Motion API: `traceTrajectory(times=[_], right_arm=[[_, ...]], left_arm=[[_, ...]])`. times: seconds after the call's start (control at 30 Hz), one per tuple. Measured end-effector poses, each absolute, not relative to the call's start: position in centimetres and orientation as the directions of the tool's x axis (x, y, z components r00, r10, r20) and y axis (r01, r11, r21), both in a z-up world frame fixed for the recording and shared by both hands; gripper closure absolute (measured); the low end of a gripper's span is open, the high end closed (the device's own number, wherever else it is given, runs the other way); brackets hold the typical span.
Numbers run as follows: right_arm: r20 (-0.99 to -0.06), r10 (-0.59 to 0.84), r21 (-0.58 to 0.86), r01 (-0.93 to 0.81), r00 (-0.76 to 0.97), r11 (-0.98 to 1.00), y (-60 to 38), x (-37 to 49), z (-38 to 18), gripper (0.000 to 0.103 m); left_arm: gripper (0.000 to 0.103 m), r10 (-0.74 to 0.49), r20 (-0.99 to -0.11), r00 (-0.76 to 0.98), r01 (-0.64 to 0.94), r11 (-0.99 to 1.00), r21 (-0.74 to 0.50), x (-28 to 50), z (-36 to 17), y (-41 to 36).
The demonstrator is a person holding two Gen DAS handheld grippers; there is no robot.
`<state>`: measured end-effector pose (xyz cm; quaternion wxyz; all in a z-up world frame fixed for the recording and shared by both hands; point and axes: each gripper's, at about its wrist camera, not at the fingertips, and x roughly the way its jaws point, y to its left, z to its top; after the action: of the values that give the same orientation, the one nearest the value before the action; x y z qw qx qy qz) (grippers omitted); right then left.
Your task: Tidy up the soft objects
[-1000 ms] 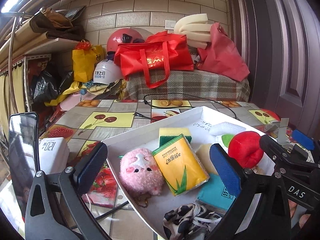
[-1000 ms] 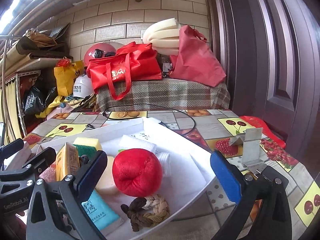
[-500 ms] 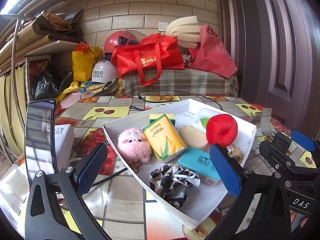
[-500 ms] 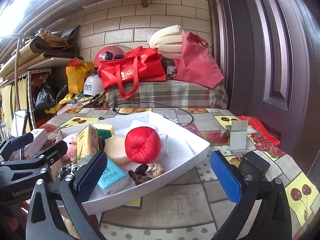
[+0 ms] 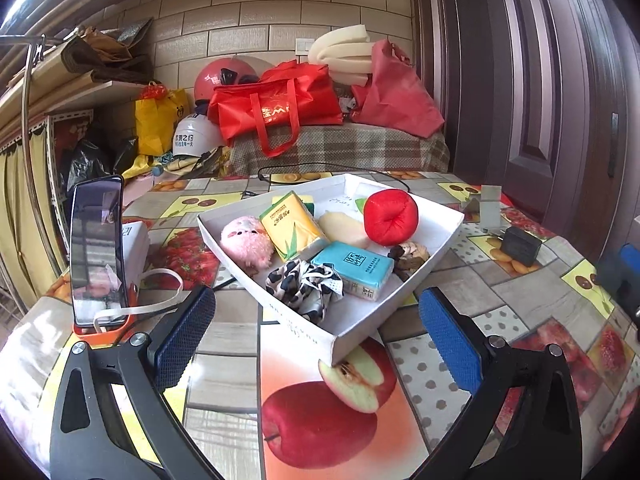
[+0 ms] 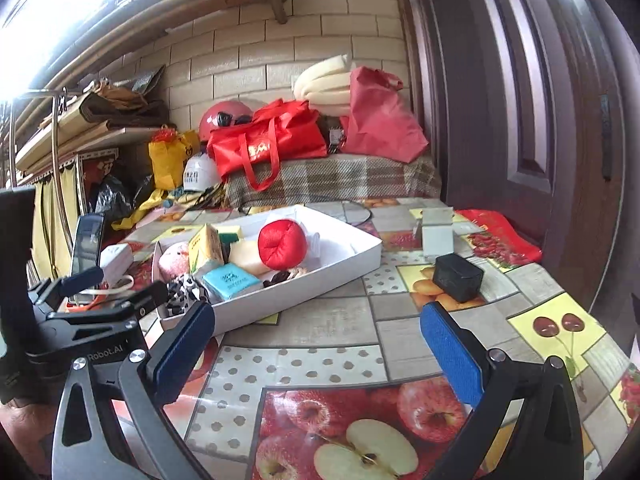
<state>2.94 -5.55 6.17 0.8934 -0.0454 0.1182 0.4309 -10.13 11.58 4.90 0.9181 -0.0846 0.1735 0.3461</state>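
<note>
A white tray [image 5: 360, 326] [image 6: 320, 280] on the fruit-print table holds soft things: a red plush ball [image 5: 390, 212] [image 6: 282, 244], a pink plush toy [image 5: 246, 242], a yellow tissue pack [image 5: 292, 226], a teal tissue pack [image 5: 352, 270] [image 6: 232, 280], a black-and-white cloth [image 5: 306, 286], a pale sponge [image 5: 344, 224] and a brown braided piece [image 5: 408, 254]. My left gripper [image 5: 316, 336] is open and empty, just short of the tray's near corner. My right gripper [image 6: 318, 348] is open and empty, over the table in front of the tray.
A phone on an orange stand [image 5: 96, 252] and a white box [image 5: 134, 240] stand left of the tray. A black adapter [image 6: 458, 276] and a white bracket [image 6: 438, 232] lie to the right. Bags, helmets and foam [image 5: 280, 108] are piled behind the table.
Both grippers have pulled back and up from the tray, which now looks smaller and farther away. Both stay open and empty. The things in the tray have not moved.
</note>
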Motion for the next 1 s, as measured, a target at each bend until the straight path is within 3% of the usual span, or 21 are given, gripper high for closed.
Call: traceTrajectory(times=[0.1, 0.2, 0.4, 0.5, 0.7, 1.0], right_arm=[[-0.125, 0.751, 0.064, -0.751, 0.648, 0.658, -8.9, 1.5, 7.0, 0.0], [-0.095, 0.739, 0.125, -0.728, 0.667, 0.674, -10.8, 1.2, 7.0, 0.0], [-0.214, 0.667, 0.179, -0.643, 0.714, 0.745, -11.0, 2.8, 6.2, 0.0], [-0.197, 0.634, 0.147, -0.617, 0.748, 0.773, -10.7, 2.2, 6.3, 0.0], [-0.159, 0.623, 0.13, -0.609, 0.766, 0.782, -11.6, 1.2, 6.1, 0.0], [-0.155, 0.618, 0.17, -0.595, 0.771, 0.785, -12.4, 1.7, 6.1, 0.0]], left_arm=[[0.0, 0.623, -0.36, 0.695, -0.672, 0.74, -0.017, -10.5, 5.0, 10.5], [0.0, 0.692, -0.335, 0.64, -0.727, 0.686, 0.027, -10.8, 5.2, 9.6], [0.0, 0.712, -0.391, 0.583, -0.754, 0.653, 0.065, -10.2, 4.7, 9.6], [0.0, 0.673, -0.434, 0.599, -0.733, 0.679, 0.04, -10.0, 4.4, 9.8], [0.0, 0.684, -0.403, 0.607, -0.736, 0.676, 0.038, -10.7, 5.0, 9.2], [0.0, 0.653, -0.432, 0.622, -0.727, 0.687, -0.008, -10.9, 5.1, 10.0]])
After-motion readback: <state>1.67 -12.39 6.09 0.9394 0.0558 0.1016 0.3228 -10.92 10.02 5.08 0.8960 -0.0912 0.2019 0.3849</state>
